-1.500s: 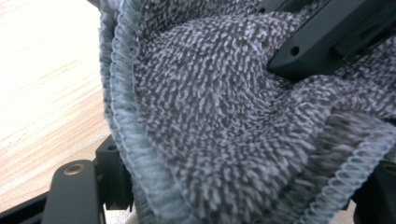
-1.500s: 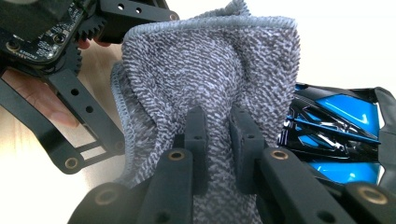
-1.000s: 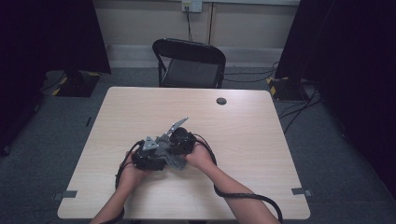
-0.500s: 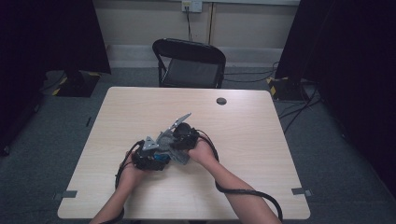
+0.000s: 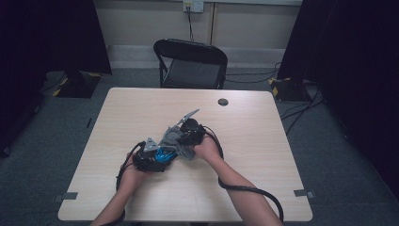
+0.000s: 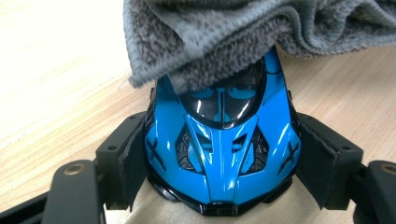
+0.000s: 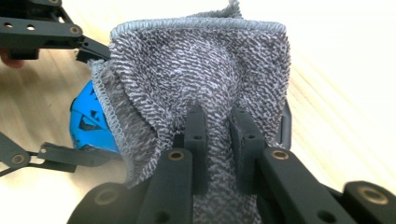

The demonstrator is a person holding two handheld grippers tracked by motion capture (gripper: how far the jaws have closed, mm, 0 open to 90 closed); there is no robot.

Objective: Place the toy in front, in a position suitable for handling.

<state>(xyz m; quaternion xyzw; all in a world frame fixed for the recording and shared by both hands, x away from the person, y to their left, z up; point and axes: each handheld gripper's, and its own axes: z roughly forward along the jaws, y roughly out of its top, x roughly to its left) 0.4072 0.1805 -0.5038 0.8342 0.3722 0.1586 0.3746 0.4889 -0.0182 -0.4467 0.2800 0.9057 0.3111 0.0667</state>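
Observation:
A shiny blue toy car [image 6: 219, 149] sits between the pads of my left gripper [image 6: 219, 161], which is shut on its sides just above the table. In the high view the car [image 5: 162, 154] shows at the table's middle front with the left gripper [image 5: 149, 159] around it. My right gripper [image 7: 218, 128] is shut on a grey terry cloth [image 7: 201, 70], pinching a fold of it. The cloth [image 6: 243, 32] drapes over the car's far end and covers part of its dark cabin glass. In the high view the cloth [image 5: 175, 141] lies between both grippers, the right gripper [image 5: 190, 134] behind it.
The light wooden table [image 5: 263, 141] holds a small black round object [image 5: 223, 101] near its far edge. A black folding chair [image 5: 190, 63] stands behind the table. Cables trail from both grippers across the front of the table.
My right gripper has slid the cloth a little to the right and away over the car. The left gripper and the car have stayed put.

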